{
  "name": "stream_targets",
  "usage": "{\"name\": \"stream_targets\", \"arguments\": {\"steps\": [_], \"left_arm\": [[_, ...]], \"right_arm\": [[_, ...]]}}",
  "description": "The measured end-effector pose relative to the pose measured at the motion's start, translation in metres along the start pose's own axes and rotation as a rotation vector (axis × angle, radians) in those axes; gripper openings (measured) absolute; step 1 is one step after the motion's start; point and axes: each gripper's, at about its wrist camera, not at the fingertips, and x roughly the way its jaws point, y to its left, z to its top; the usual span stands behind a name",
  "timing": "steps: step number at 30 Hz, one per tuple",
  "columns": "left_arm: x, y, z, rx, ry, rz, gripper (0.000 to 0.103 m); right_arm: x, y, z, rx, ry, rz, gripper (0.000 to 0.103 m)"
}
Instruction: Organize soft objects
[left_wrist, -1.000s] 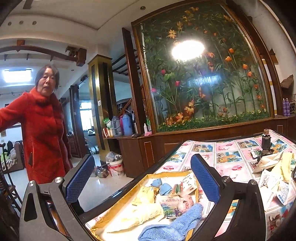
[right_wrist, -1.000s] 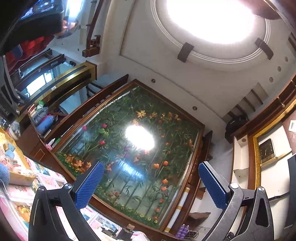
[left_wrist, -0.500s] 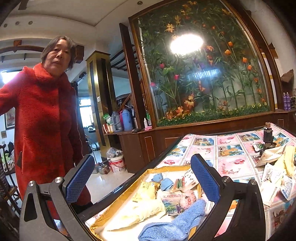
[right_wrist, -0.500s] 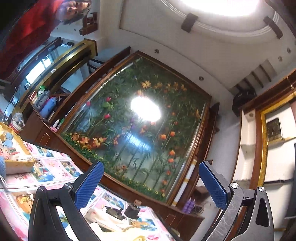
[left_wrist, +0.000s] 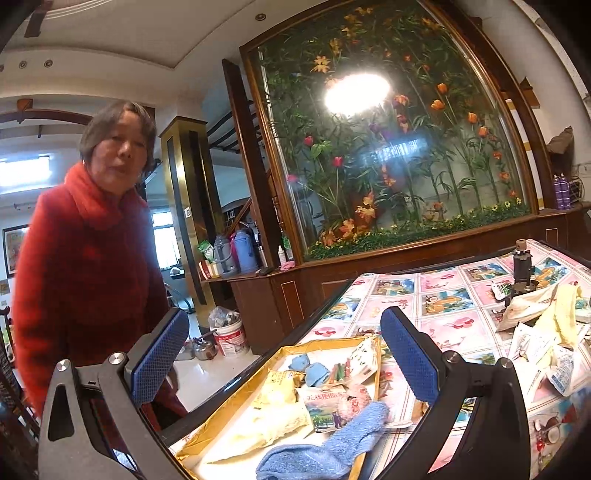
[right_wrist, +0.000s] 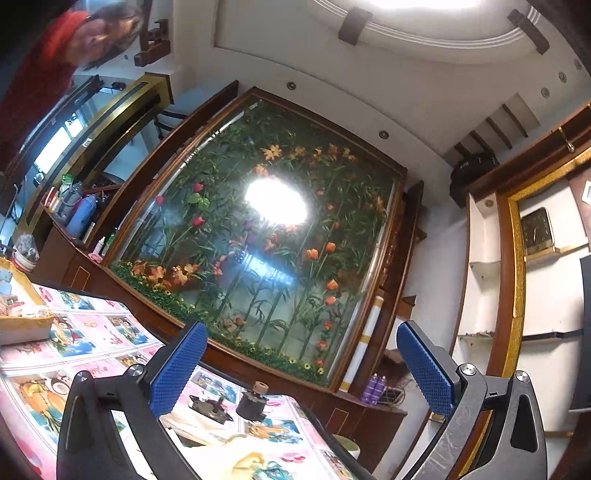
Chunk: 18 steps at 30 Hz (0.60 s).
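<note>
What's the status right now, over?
Left gripper and right gripper open, empty. Blue sock lies in gold tray. Nothing in the way.

home, dining table (left_wrist: 443, 295), thermoses (left_wrist: 236, 251)

A blue fuzzy sock (left_wrist: 325, 446) lay crumpled at the near end of the gold tray (left_wrist: 325, 341), partly over a pale yellow cloth (left_wrist: 266, 432). Two small blue soft pieces (left_wrist: 309, 369) sat at the far end. More yellow cloth (left_wrist: 561, 314) lay among wrappers on the tabletop (left_wrist: 443, 299).

Wood-framed glass panel of artificial flowers (left_wrist: 388, 155), gilded pillar (left_wrist: 186, 206), white recessed-light ceiling (right_wrist: 369, 85), glossy floor (left_wrist: 207, 373).
</note>
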Motion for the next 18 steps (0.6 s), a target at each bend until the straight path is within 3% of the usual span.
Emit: {"name": "stream_targets", "arguments": {"steps": [10, 18], "left_arm": [[-0.006, -0.017, 0.003, 0.034, -0.003, -0.029, 0.103], [-0.005, -0.037, 0.002, 0.076, 0.021, -0.061, 0.103]], "right_arm": [[0.014, -0.025, -0.016, 0.015, 0.085, -0.037, 0.103], [0.055, -0.052, -0.034, 0.064, 0.249, -0.029, 0.103]]}}
